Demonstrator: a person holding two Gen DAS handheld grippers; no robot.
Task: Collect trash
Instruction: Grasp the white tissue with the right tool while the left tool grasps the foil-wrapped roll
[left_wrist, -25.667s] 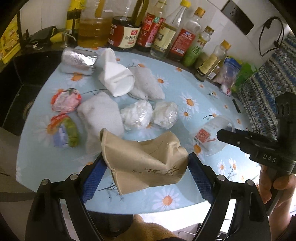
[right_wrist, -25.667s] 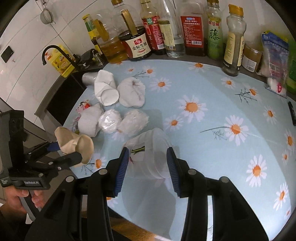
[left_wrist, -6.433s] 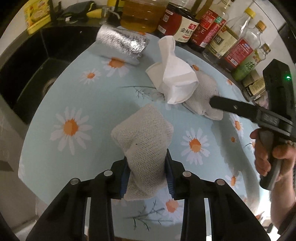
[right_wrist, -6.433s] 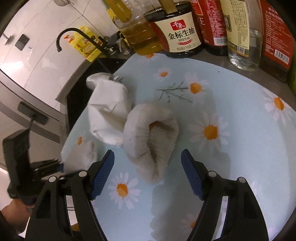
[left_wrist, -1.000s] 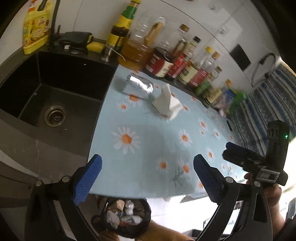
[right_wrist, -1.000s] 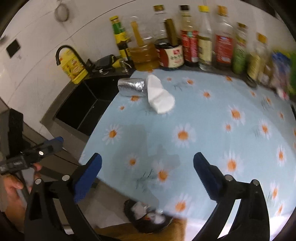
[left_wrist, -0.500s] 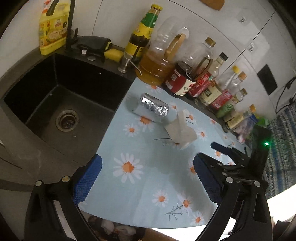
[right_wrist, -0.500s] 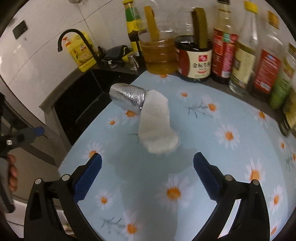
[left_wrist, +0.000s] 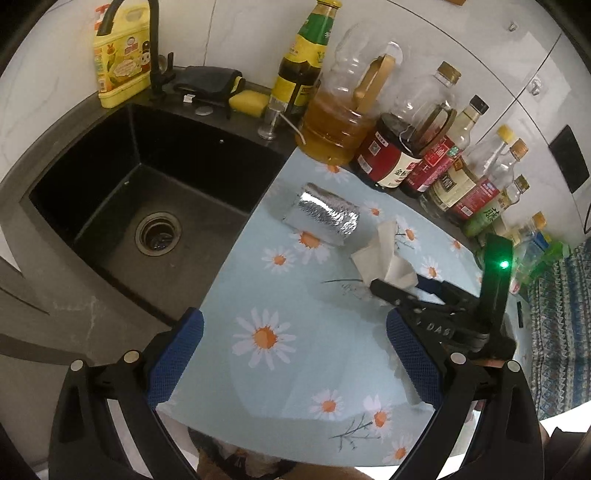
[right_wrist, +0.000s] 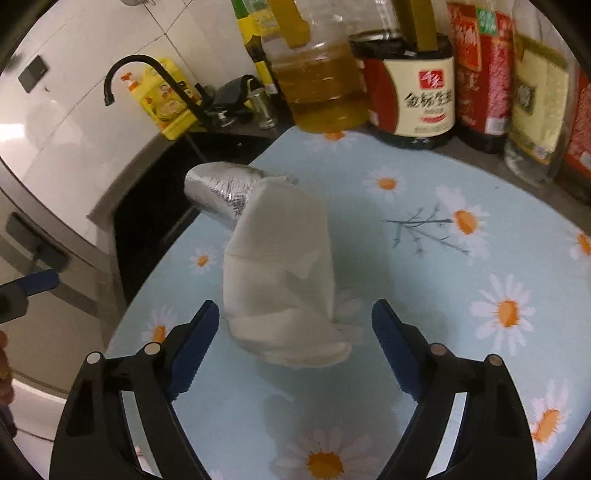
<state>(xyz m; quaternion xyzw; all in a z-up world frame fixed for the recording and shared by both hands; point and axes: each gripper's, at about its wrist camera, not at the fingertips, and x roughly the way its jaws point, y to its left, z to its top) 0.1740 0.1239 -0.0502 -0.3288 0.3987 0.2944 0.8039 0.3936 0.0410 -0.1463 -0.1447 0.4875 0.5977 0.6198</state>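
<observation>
A crumpled white paper napkin (right_wrist: 280, 273) lies on the daisy-print table mat (right_wrist: 461, 295); it also shows in the left wrist view (left_wrist: 384, 254). A silver foil roll (right_wrist: 221, 192) lies just behind it, near the mat's sink-side edge, and shows in the left wrist view (left_wrist: 325, 214). My right gripper (right_wrist: 295, 332) is open, its jaws on either side of the napkin's near end. It appears in the left wrist view (left_wrist: 402, 286) at the napkin. My left gripper (left_wrist: 291, 350) is open and empty above the mat's near edge.
A row of oil and sauce bottles (left_wrist: 388, 158) stands along the back of the mat. A black sink (left_wrist: 140, 199) with a black tap (right_wrist: 155, 77) lies to the left. A yellow detergent bottle (left_wrist: 118, 55) stands behind the sink. A trash bin's contents (left_wrist: 236, 458) peek from below the table edge.
My right gripper has moved forward and down to the white napkin, which now sits between its open jaws. My left gripper has risen and pulled closer over the table's near edge.
</observation>
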